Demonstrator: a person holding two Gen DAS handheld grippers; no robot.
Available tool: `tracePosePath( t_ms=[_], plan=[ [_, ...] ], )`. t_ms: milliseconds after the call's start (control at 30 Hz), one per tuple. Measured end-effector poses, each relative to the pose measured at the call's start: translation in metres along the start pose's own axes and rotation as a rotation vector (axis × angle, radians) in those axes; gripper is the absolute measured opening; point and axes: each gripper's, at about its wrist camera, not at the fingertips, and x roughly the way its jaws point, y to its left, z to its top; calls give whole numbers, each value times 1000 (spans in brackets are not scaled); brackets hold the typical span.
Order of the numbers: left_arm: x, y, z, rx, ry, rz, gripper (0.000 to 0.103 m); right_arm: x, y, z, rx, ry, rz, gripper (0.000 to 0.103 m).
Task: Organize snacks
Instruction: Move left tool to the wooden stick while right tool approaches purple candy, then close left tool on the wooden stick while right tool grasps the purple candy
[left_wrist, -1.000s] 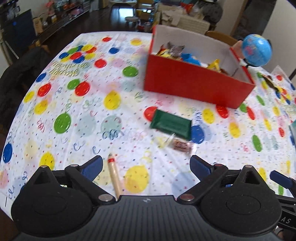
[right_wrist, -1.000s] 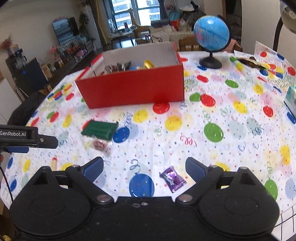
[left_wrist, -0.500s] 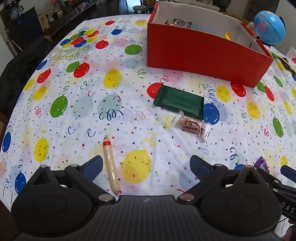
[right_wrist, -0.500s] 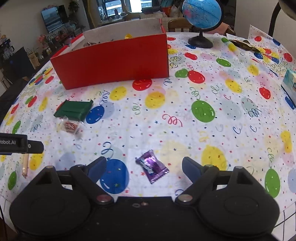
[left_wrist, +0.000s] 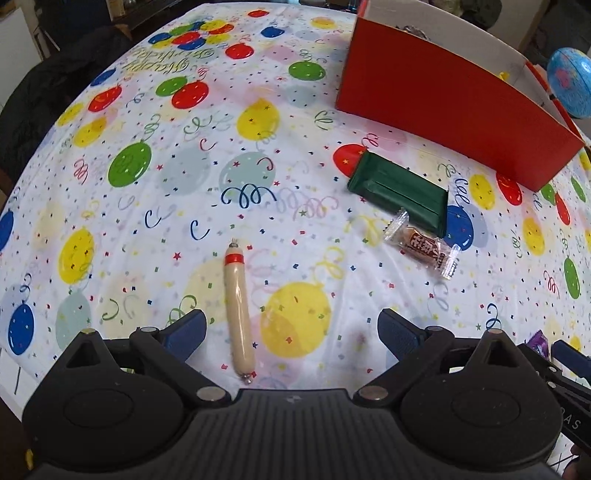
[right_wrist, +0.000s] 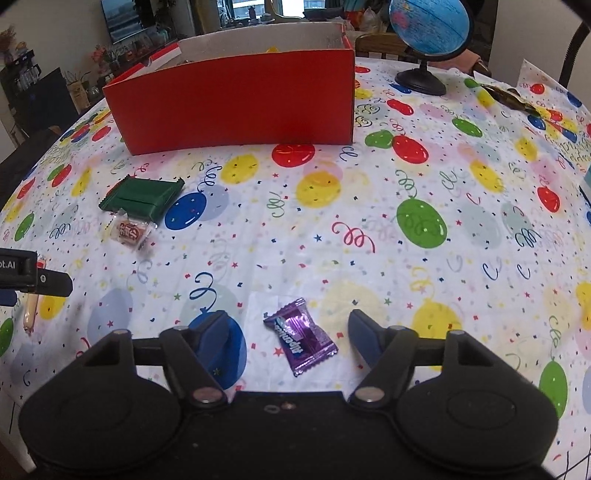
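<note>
On the balloon-print tablecloth lies a pale sausage stick (left_wrist: 238, 306) with a red band. It sits between the fingers of my left gripper (left_wrist: 291, 326), nearer the left finger and untouched, while the jaws are closing from wide. My right gripper (right_wrist: 288, 328) straddles a purple wrapped candy (right_wrist: 301, 338). Its jaws are closing, with a gap still on both sides of the wrapper. A flat green packet (left_wrist: 399, 192) and a clear-wrapped brown candy (left_wrist: 421, 247) lie further ahead. Behind them stands the red box (right_wrist: 236, 99) with snacks inside.
A blue globe (right_wrist: 428, 26) on a black stand is behind the box to the right. A dark wrapper (right_wrist: 506, 96) lies at the far right of the table. The table's near edge runs just under both grippers. The left gripper's body (right_wrist: 22, 273) juts in at the right view's left edge.
Both grippers have sunk toward the table. The right jaws have narrowed around the purple candy. The sausage stick now lies between the left fingers.
</note>
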Motion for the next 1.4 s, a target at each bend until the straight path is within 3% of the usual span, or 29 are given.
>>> tracePosePath(
  t_ms=[67,200,300,467,633,933,1400],
  plan=[
    [3,6,0,-20,13,-17,87,-1,1,0,-14,-2,-1,58],
    [4,13,0,-47,16,-12,83,-4,5,-4,-39,-6,-18,49],
    [1,15,1,-47,6,-6,74,-6,7,-8,-52,-12,-30,39],
    [-2,20,3,-55,3,-1,38,-9,5,-11,-52,-21,-50,26],
    [-1,23,6,-55,35,-19,16,-12,7,-13,-43,-27,-55,23],
    [-8,14,7,-13,21,-54,8,-21,2,-16,-3,-26,-36,22],
    [-2,17,14,-37,55,-54,7,-30,2,-15,23,-42,-30,22]
  ],
)
